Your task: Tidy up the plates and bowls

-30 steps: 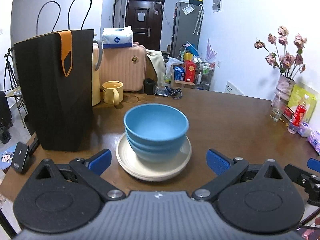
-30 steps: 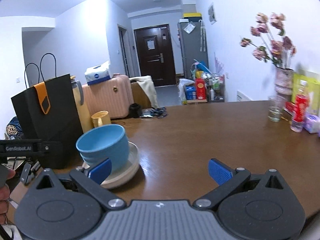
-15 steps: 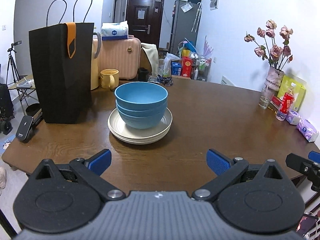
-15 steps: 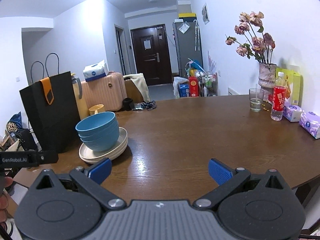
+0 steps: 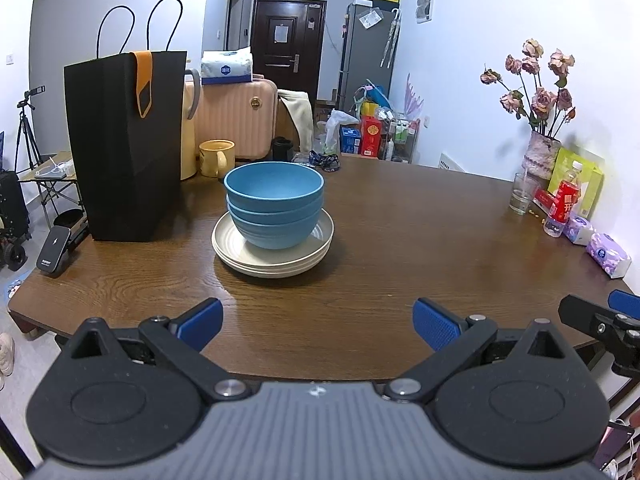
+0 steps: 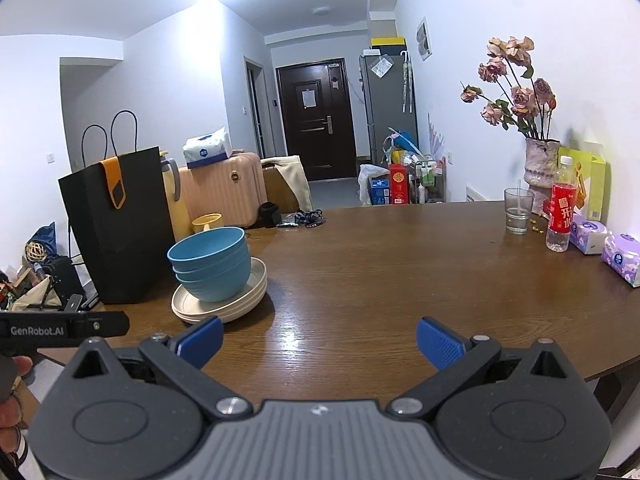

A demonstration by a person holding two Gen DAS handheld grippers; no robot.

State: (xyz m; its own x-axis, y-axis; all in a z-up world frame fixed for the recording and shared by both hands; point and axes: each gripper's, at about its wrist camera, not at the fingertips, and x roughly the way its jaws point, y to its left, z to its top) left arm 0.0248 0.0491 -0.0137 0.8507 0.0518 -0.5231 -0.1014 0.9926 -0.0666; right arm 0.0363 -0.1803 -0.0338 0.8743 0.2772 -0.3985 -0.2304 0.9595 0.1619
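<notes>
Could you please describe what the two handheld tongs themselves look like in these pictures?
Both match: the left tongs and right tongs have blue ribbed fingertips on black linkage arms with silver pivot screws, two round black discs, and a ribbed grey body bearing a small logo. In the right wrist view, the left unit's side reads "GenRobot.AI" in white. No cables or sleeves show.

This is a home, a lived-in apartment room. A brown wooden table [image 5: 400,232] stands in the middle as a dining table. Behind the table there is a dark entrance door [image 5: 288,46] and a tall grey fridge [image 5: 366,52]. Left of the door stands a pink suitcase [image 5: 240,120]. On the right edge of the table are a vase of dried roses [image 6: 538,172] and tissue packs [image 6: 622,254].
</notes>
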